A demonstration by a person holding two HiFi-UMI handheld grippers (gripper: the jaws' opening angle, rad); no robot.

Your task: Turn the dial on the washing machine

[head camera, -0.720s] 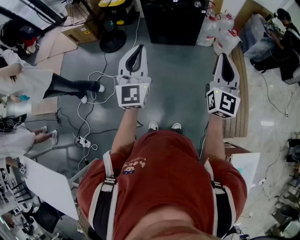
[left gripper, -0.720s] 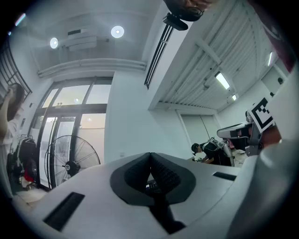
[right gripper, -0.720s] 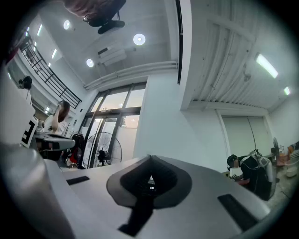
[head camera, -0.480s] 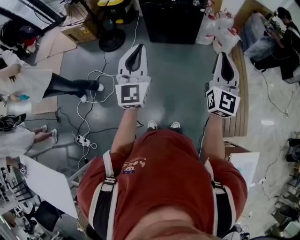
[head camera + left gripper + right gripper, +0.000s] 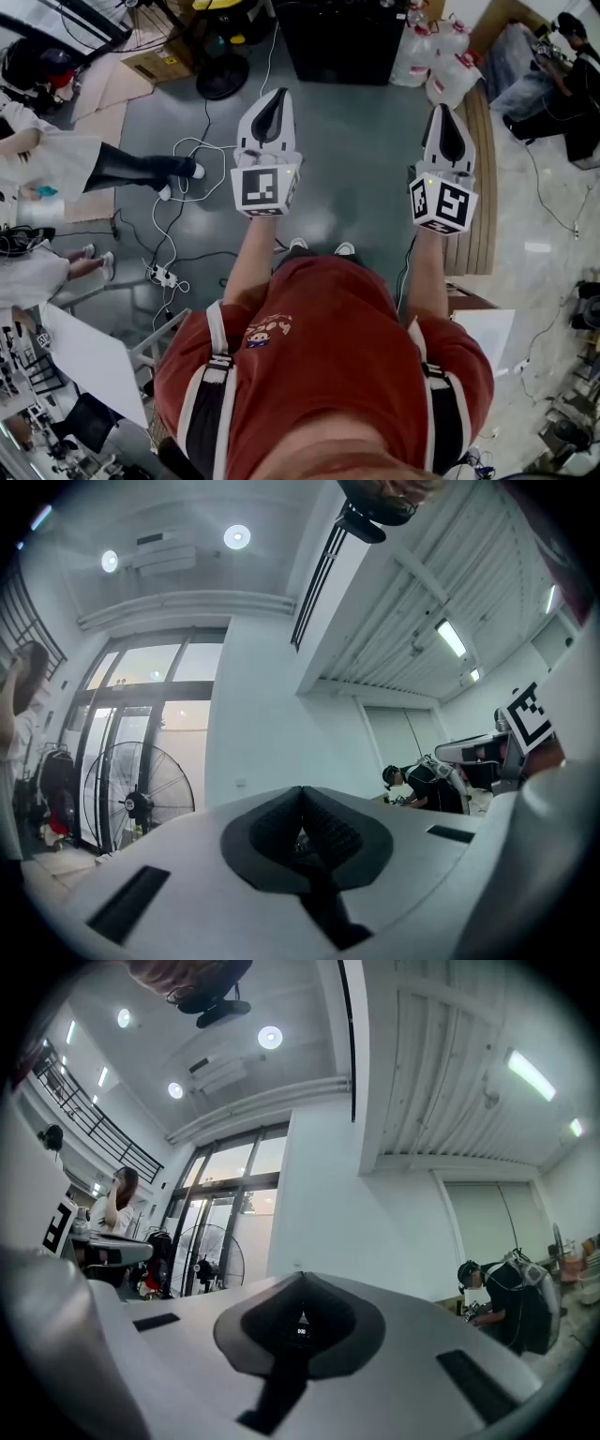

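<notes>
Facing a dark cabinet (image 5: 342,42) at twelve o'clock, where no dial can be made out, the left gripper (image 5: 274,94) and right gripper (image 5: 448,111) hover side by side over the grey floor (image 5: 361,178), jaws closed, empty.

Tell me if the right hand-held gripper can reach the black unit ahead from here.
Probably not from here: the right hand-held gripper, jaws shut, hangs over the grey floor, short of the black unit. Nothing seems to stand between them, so a step forward should do.
</notes>
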